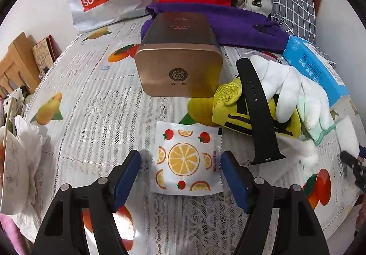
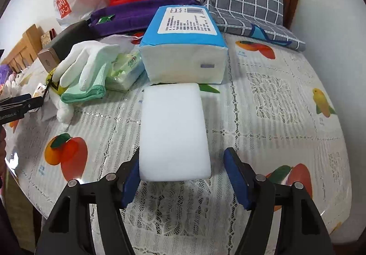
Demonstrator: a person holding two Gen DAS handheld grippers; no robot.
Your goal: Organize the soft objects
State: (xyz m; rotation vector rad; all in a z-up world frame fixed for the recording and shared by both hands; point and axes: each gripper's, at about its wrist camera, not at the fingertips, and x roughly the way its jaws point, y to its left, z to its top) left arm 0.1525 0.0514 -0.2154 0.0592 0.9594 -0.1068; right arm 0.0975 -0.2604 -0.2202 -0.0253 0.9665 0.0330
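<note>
While your left hand-held gripper (image 1: 180,173) stands open around the orange-printed packet (image 1: 186,160), its pads do not touch it; your right hand-held gripper (image 2: 181,173) is open too, the white foam block (image 2: 173,131) lying on the tabletop (image 2: 274,117), left pad touching it.

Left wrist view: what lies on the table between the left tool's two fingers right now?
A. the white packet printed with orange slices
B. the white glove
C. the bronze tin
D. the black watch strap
A: the white packet printed with orange slices lies flat on the table between the open fingers of the left tool, with a gap on each side; the black watch strap lies off to the right.
</note>
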